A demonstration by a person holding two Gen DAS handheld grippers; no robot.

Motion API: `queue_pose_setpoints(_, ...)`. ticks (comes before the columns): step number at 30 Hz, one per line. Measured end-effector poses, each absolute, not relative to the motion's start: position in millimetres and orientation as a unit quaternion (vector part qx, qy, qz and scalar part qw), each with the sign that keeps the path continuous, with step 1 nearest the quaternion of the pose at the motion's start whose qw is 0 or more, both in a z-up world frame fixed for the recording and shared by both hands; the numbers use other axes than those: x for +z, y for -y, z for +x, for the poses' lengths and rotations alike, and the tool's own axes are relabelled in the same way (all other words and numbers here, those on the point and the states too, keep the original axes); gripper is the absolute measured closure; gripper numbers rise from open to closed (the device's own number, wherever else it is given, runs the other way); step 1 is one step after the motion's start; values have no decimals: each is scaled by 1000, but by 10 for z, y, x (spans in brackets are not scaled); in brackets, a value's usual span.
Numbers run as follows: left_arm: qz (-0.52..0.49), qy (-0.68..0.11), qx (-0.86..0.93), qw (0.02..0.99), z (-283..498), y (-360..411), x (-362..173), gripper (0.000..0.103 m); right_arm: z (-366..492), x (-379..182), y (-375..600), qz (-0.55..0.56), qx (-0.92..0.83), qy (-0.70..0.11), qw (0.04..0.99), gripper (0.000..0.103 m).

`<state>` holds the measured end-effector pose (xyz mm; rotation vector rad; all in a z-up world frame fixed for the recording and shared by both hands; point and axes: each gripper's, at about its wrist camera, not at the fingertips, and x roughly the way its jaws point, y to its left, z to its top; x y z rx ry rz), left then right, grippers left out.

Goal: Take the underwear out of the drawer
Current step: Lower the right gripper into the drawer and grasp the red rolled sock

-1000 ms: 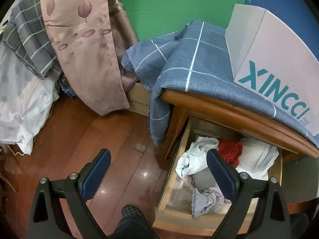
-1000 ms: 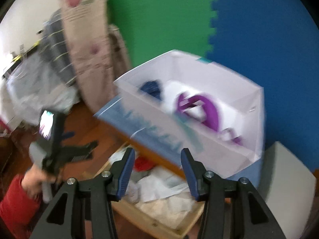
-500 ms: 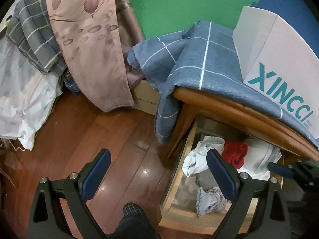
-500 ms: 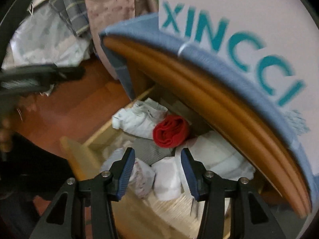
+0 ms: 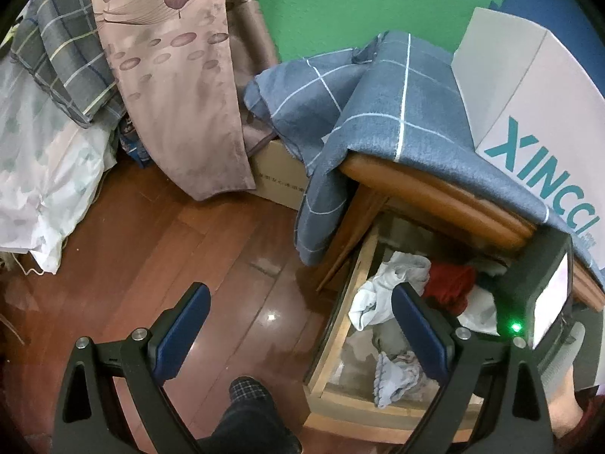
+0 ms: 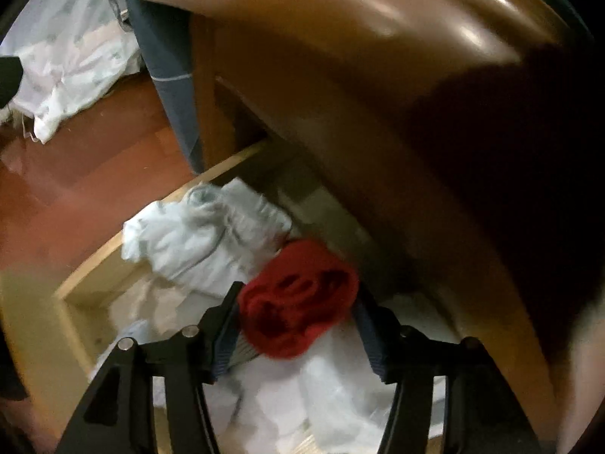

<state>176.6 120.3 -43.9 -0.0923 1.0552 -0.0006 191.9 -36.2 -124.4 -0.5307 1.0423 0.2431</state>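
Wooden floor [image 5: 181,249], green and blue foam wall behind, nightstand [image 5: 435,189] draped with a blue checked cloth [image 5: 378,113] and a white XINCCI box [image 5: 529,113] on top. Drawer [image 5: 340,325] is already pulled out, so that part's done.

My right tongs [image 6: 297,325] are down inside the drawer, straddling the red underwear [image 6: 298,295]. Jaws have just been opening and stand apart on either side of the red bundle; pads don't look pressed onto it yet, frame is blurry. So no grip yet, I'd say. Red piece sits mid-drawer toward the back, touching the white crumpled garment [image 6: 204,242] on its left and lying over white fabric [image 6: 332,386] below it.

My left tongs [image 5: 300,321] hang wide open over the floor and the drawer's left edge, holding nothing.

Left to do, my guess: close on the red piece, lift it clear of the nightstand's overhanging top, carry it out. Nothing is out of the drawer yet.

Counts: one drawer, one red piece, two white garments or so (they pile up, hard to split), one small pale blue-grey piece [image 5: 397,378] near the drawer front, one grey item under them. One box, one blue cloth, two tongs.
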Motion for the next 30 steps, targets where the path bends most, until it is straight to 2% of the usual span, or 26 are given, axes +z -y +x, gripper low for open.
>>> queue_pose_setpoints(4,-42,-510,0,859,1779,-1193,-484,8,1901,-1329,252,-290,115,-476,823,46)
queue_pose_setpoints(5,-41,-513,2,857,1788,-1197,-501,8,1890,-1350,249,-295,111,-475,822,57)
queue_pose_setpoints(6,-41,-513,1,857,1793,-1192,-502,8,1870,-1357,244,-292,112,-474,823,62)
queue_pose_setpoints(11,-25,-514,-9,857,1794,-1112,-533,8,1756,-1305,436,-273,108,-482,825,73)
queue_pose_setpoints(30,38,-574,-136,806,1767,-435,-973,8,849,-650,1427,-111,106,-493,856,75)
